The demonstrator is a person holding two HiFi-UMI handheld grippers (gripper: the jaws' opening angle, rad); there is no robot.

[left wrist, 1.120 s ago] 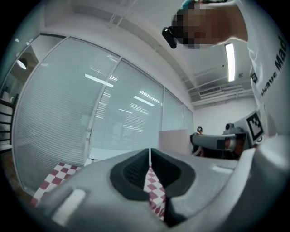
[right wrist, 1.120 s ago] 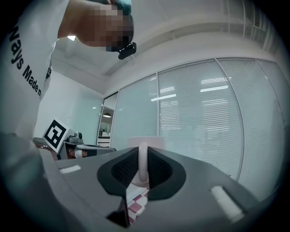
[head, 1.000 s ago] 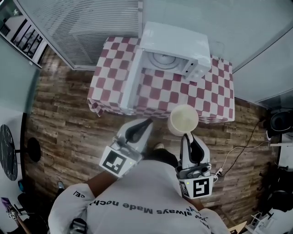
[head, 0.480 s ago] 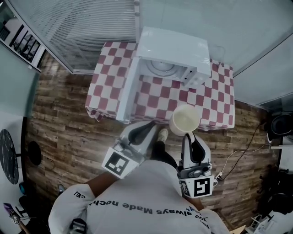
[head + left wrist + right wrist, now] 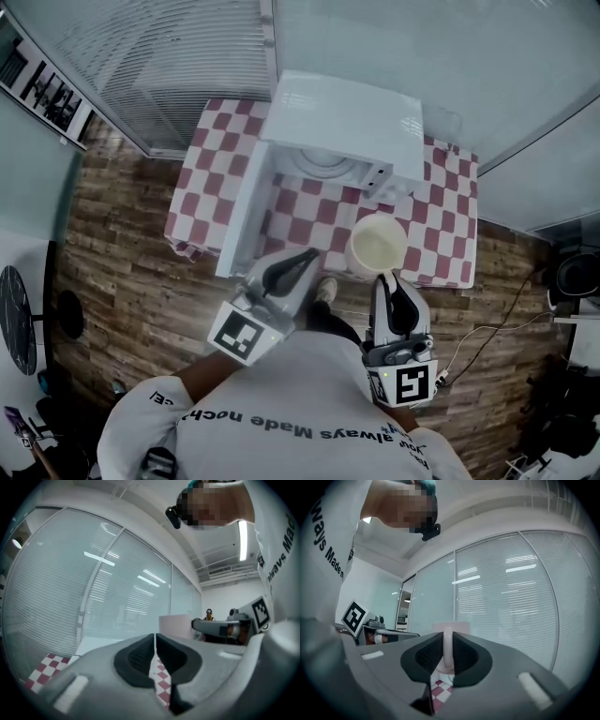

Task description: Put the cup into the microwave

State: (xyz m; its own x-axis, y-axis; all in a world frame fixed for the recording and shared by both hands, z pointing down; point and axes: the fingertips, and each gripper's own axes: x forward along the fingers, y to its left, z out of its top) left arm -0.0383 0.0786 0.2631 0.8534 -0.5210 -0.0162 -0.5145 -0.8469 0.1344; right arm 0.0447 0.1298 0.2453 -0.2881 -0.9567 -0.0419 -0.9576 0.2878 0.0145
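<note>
R gripper [image 5: 384,278] pinches thin edge of cup [image 5: 377,247], held above table [image 5: 441,202] edge before open microwave [image 5: 347,112]; L gripper [image 5: 307,253] closed tight, empty; cup looks light, stiff, prob brittle, so keep hold there.

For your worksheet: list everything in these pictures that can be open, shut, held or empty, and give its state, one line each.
microwave: open, no cup inside.
microwave door: swung wide to the left.
cup: upright, held by its handle, outside the microwave.
right gripper: shut on the cup's handle.
left gripper: shut, nothing between its jaws.
</note>
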